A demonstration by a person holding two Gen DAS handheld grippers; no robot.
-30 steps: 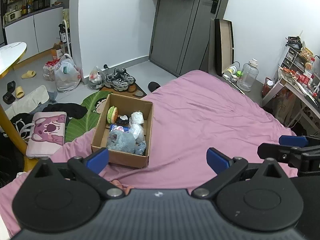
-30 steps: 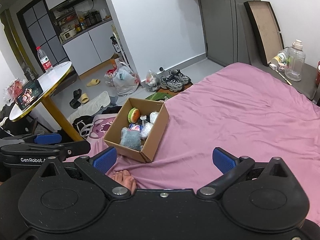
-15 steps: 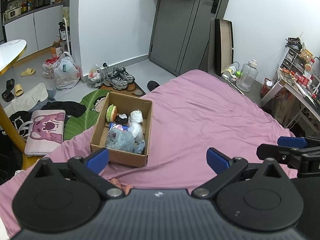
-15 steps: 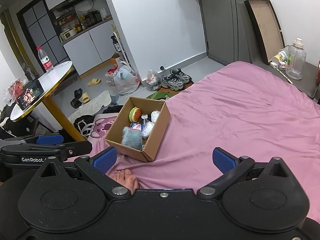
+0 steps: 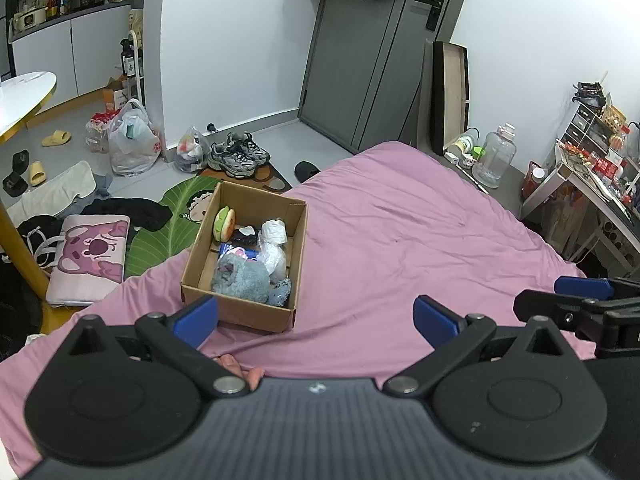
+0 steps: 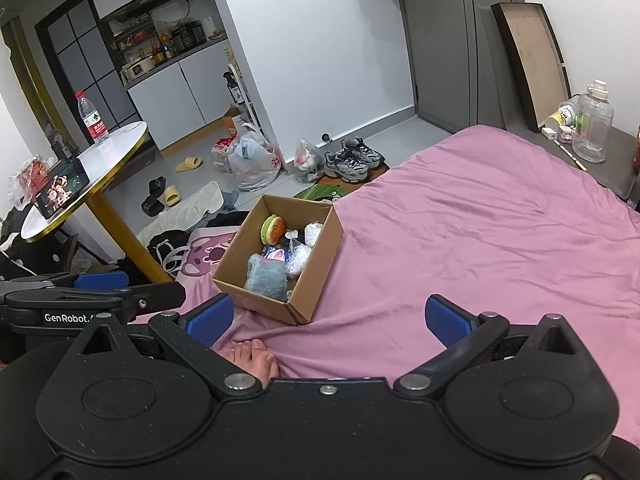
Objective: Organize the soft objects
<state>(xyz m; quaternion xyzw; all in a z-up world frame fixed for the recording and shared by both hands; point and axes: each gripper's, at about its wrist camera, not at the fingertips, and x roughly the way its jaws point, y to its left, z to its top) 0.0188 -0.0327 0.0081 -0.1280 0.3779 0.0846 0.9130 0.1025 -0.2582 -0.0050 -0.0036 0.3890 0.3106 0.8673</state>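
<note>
A brown cardboard box stands on the pink bed near its left edge. Inside lie a fuzzy grey-blue plush, a burger-shaped plush, white plastic-wrapped bundles and a small dark item. My left gripper hovers open above the sheet, its left pad just in front of the box's near wall. My right gripper is open too, nothing between its blue pads, held short of the box's near corner.
The pink sheet stretches right of the box. A person's toes rest on the bed edge. The floor holds shoes, plastic bags, a pink cushion. A round table stands left, a desk right.
Both wrist views have drifted slightly, so the box sits a touch lower and closer in frame. Both grippers stay open and nothing in the box has moved.
</note>
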